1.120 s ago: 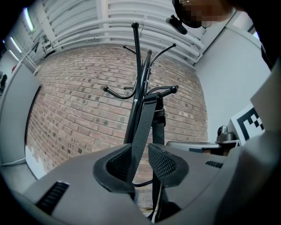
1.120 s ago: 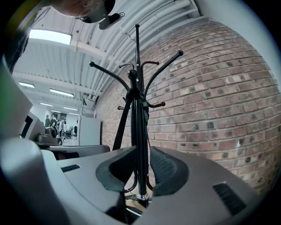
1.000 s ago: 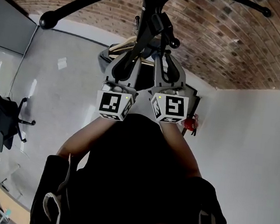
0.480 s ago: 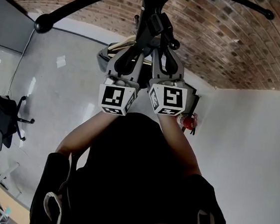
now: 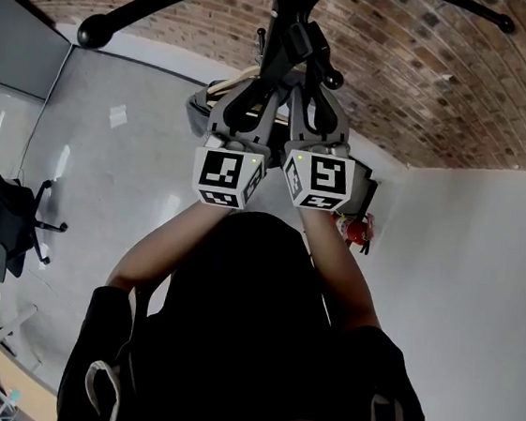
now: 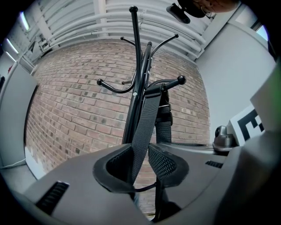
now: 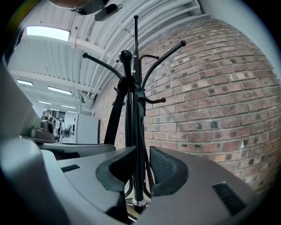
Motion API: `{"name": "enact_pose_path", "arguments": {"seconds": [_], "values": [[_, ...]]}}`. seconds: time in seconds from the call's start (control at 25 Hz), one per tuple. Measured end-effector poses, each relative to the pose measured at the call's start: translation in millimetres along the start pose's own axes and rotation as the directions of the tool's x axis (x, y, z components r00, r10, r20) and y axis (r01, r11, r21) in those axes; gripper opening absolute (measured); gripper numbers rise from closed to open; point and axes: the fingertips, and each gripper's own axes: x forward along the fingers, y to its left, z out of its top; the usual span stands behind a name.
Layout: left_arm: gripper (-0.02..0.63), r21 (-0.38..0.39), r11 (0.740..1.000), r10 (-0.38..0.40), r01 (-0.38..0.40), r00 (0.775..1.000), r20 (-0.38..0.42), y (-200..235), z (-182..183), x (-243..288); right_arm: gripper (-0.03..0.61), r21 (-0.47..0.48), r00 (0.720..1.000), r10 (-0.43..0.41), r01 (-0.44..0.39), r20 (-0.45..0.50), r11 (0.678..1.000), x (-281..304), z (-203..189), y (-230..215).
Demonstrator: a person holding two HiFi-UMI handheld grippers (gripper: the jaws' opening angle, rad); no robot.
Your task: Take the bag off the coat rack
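Observation:
A black coat rack stands in front of a brick wall; its pole and curved hooks fill the left gripper view and the right gripper view. The bag's grey webbing strap hangs from a knobbed hook and runs down between the pads of my left gripper, which is shut on it. My right gripper sits close beside it, jaws slightly apart with the pole showing in the gap. A dark strap drops past its left jaw. Both grippers are raised at the rack. The bag's body is mostly hidden.
The brick wall is right behind the rack, and a white wall stands to the right. A red object sits low by the corner. An office chair stands at the far left. The person's dark hooded top fills the lower head view.
My left gripper has shifted slightly right and up, closer to the right gripper. The right gripper and the rack have hardly moved.

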Motion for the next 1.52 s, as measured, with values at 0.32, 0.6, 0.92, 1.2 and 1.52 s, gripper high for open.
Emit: {"name": "enact_pose_path", "arguments": {"seconds": [0.32,0.6,0.92,1.2,1.52], "values": [[0.11,0.012,1.0,0.028,-0.029,0.999,0.016,6,12,7,0.081,-0.012,1.0,-0.006,0.006,0.0,1.0,-5,3,-2],[0.11,0.052,0.996,0.073,-0.074,0.997,0.007,22,8,8,0.081,-0.081,1.0,-0.002,0.001,-0.019,0.997,-3,5,-8],[0.068,0.014,0.998,0.057,-0.057,0.998,0.019,17,13,4,0.08,-0.126,0.997,0.018,-0.027,-0.07,0.992,2,-6,3],[0.023,0.013,1.0,0.022,-0.023,0.998,0.052,13,25,-12,0.023,-0.099,0.996,0.026,-0.034,-0.081,0.995,-2,-6,-2],[0.023,0.039,0.999,-0.018,0.015,0.997,0.08,1,43,-42,0.023,-0.057,0.998,0.013,-0.016,-0.057,0.998,-23,8,-7]]}}
